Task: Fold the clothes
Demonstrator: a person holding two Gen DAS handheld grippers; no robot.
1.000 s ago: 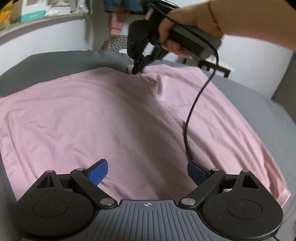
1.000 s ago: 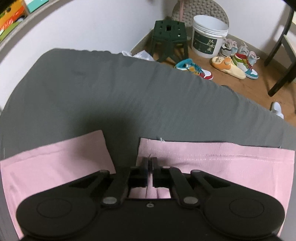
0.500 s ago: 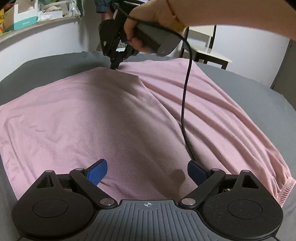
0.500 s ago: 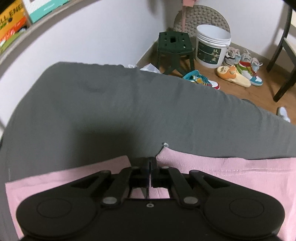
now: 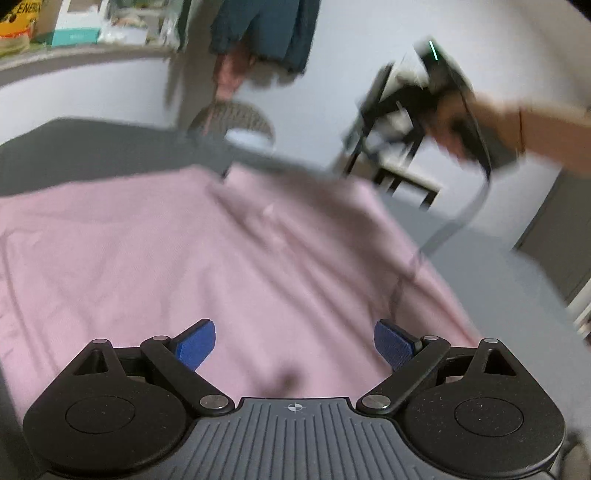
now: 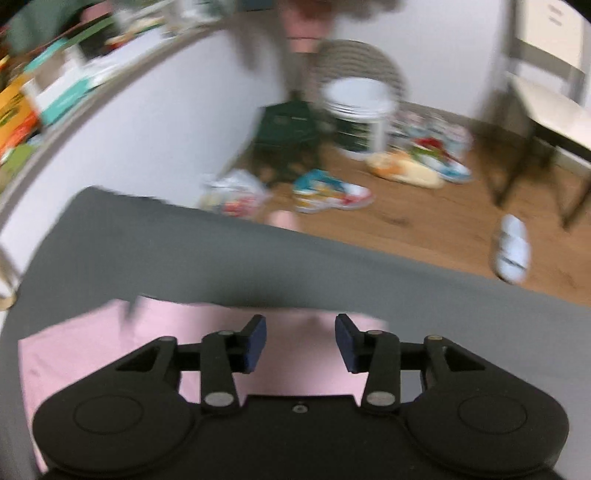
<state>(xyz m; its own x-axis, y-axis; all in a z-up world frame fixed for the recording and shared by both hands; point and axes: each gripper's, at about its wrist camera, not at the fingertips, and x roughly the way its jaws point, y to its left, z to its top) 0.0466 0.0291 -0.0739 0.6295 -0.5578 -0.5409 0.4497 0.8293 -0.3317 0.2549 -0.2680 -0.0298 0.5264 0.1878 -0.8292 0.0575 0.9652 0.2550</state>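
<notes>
A pink garment [image 5: 192,258] lies spread over the grey bed cover [image 5: 92,147], with creases running toward its far edge. My left gripper [image 5: 295,345] hovers open above the garment's near part, blue pads wide apart, nothing between them. In the left wrist view the right gripper [image 5: 436,110] is a blurred dark shape held in a hand, raised off the cloth at the upper right. From the right wrist view, my right gripper [image 6: 300,343] is open and empty above the pink garment's edge [image 6: 288,354], with bare grey cover beyond.
Past the bed's far edge lie wooden floor, several shoes [image 6: 332,192], a white bucket [image 6: 358,110], a dark green stool [image 6: 291,125] and a white slipper [image 6: 511,251]. A black-legged table [image 5: 399,162] stands at the right. A cluttered shelf [image 5: 74,33] runs along the left wall.
My right gripper has opened, let go of the pink garment's far edge and lifted away up and to the right. The left gripper stayed open over the cloth. Both views are now blurred.
</notes>
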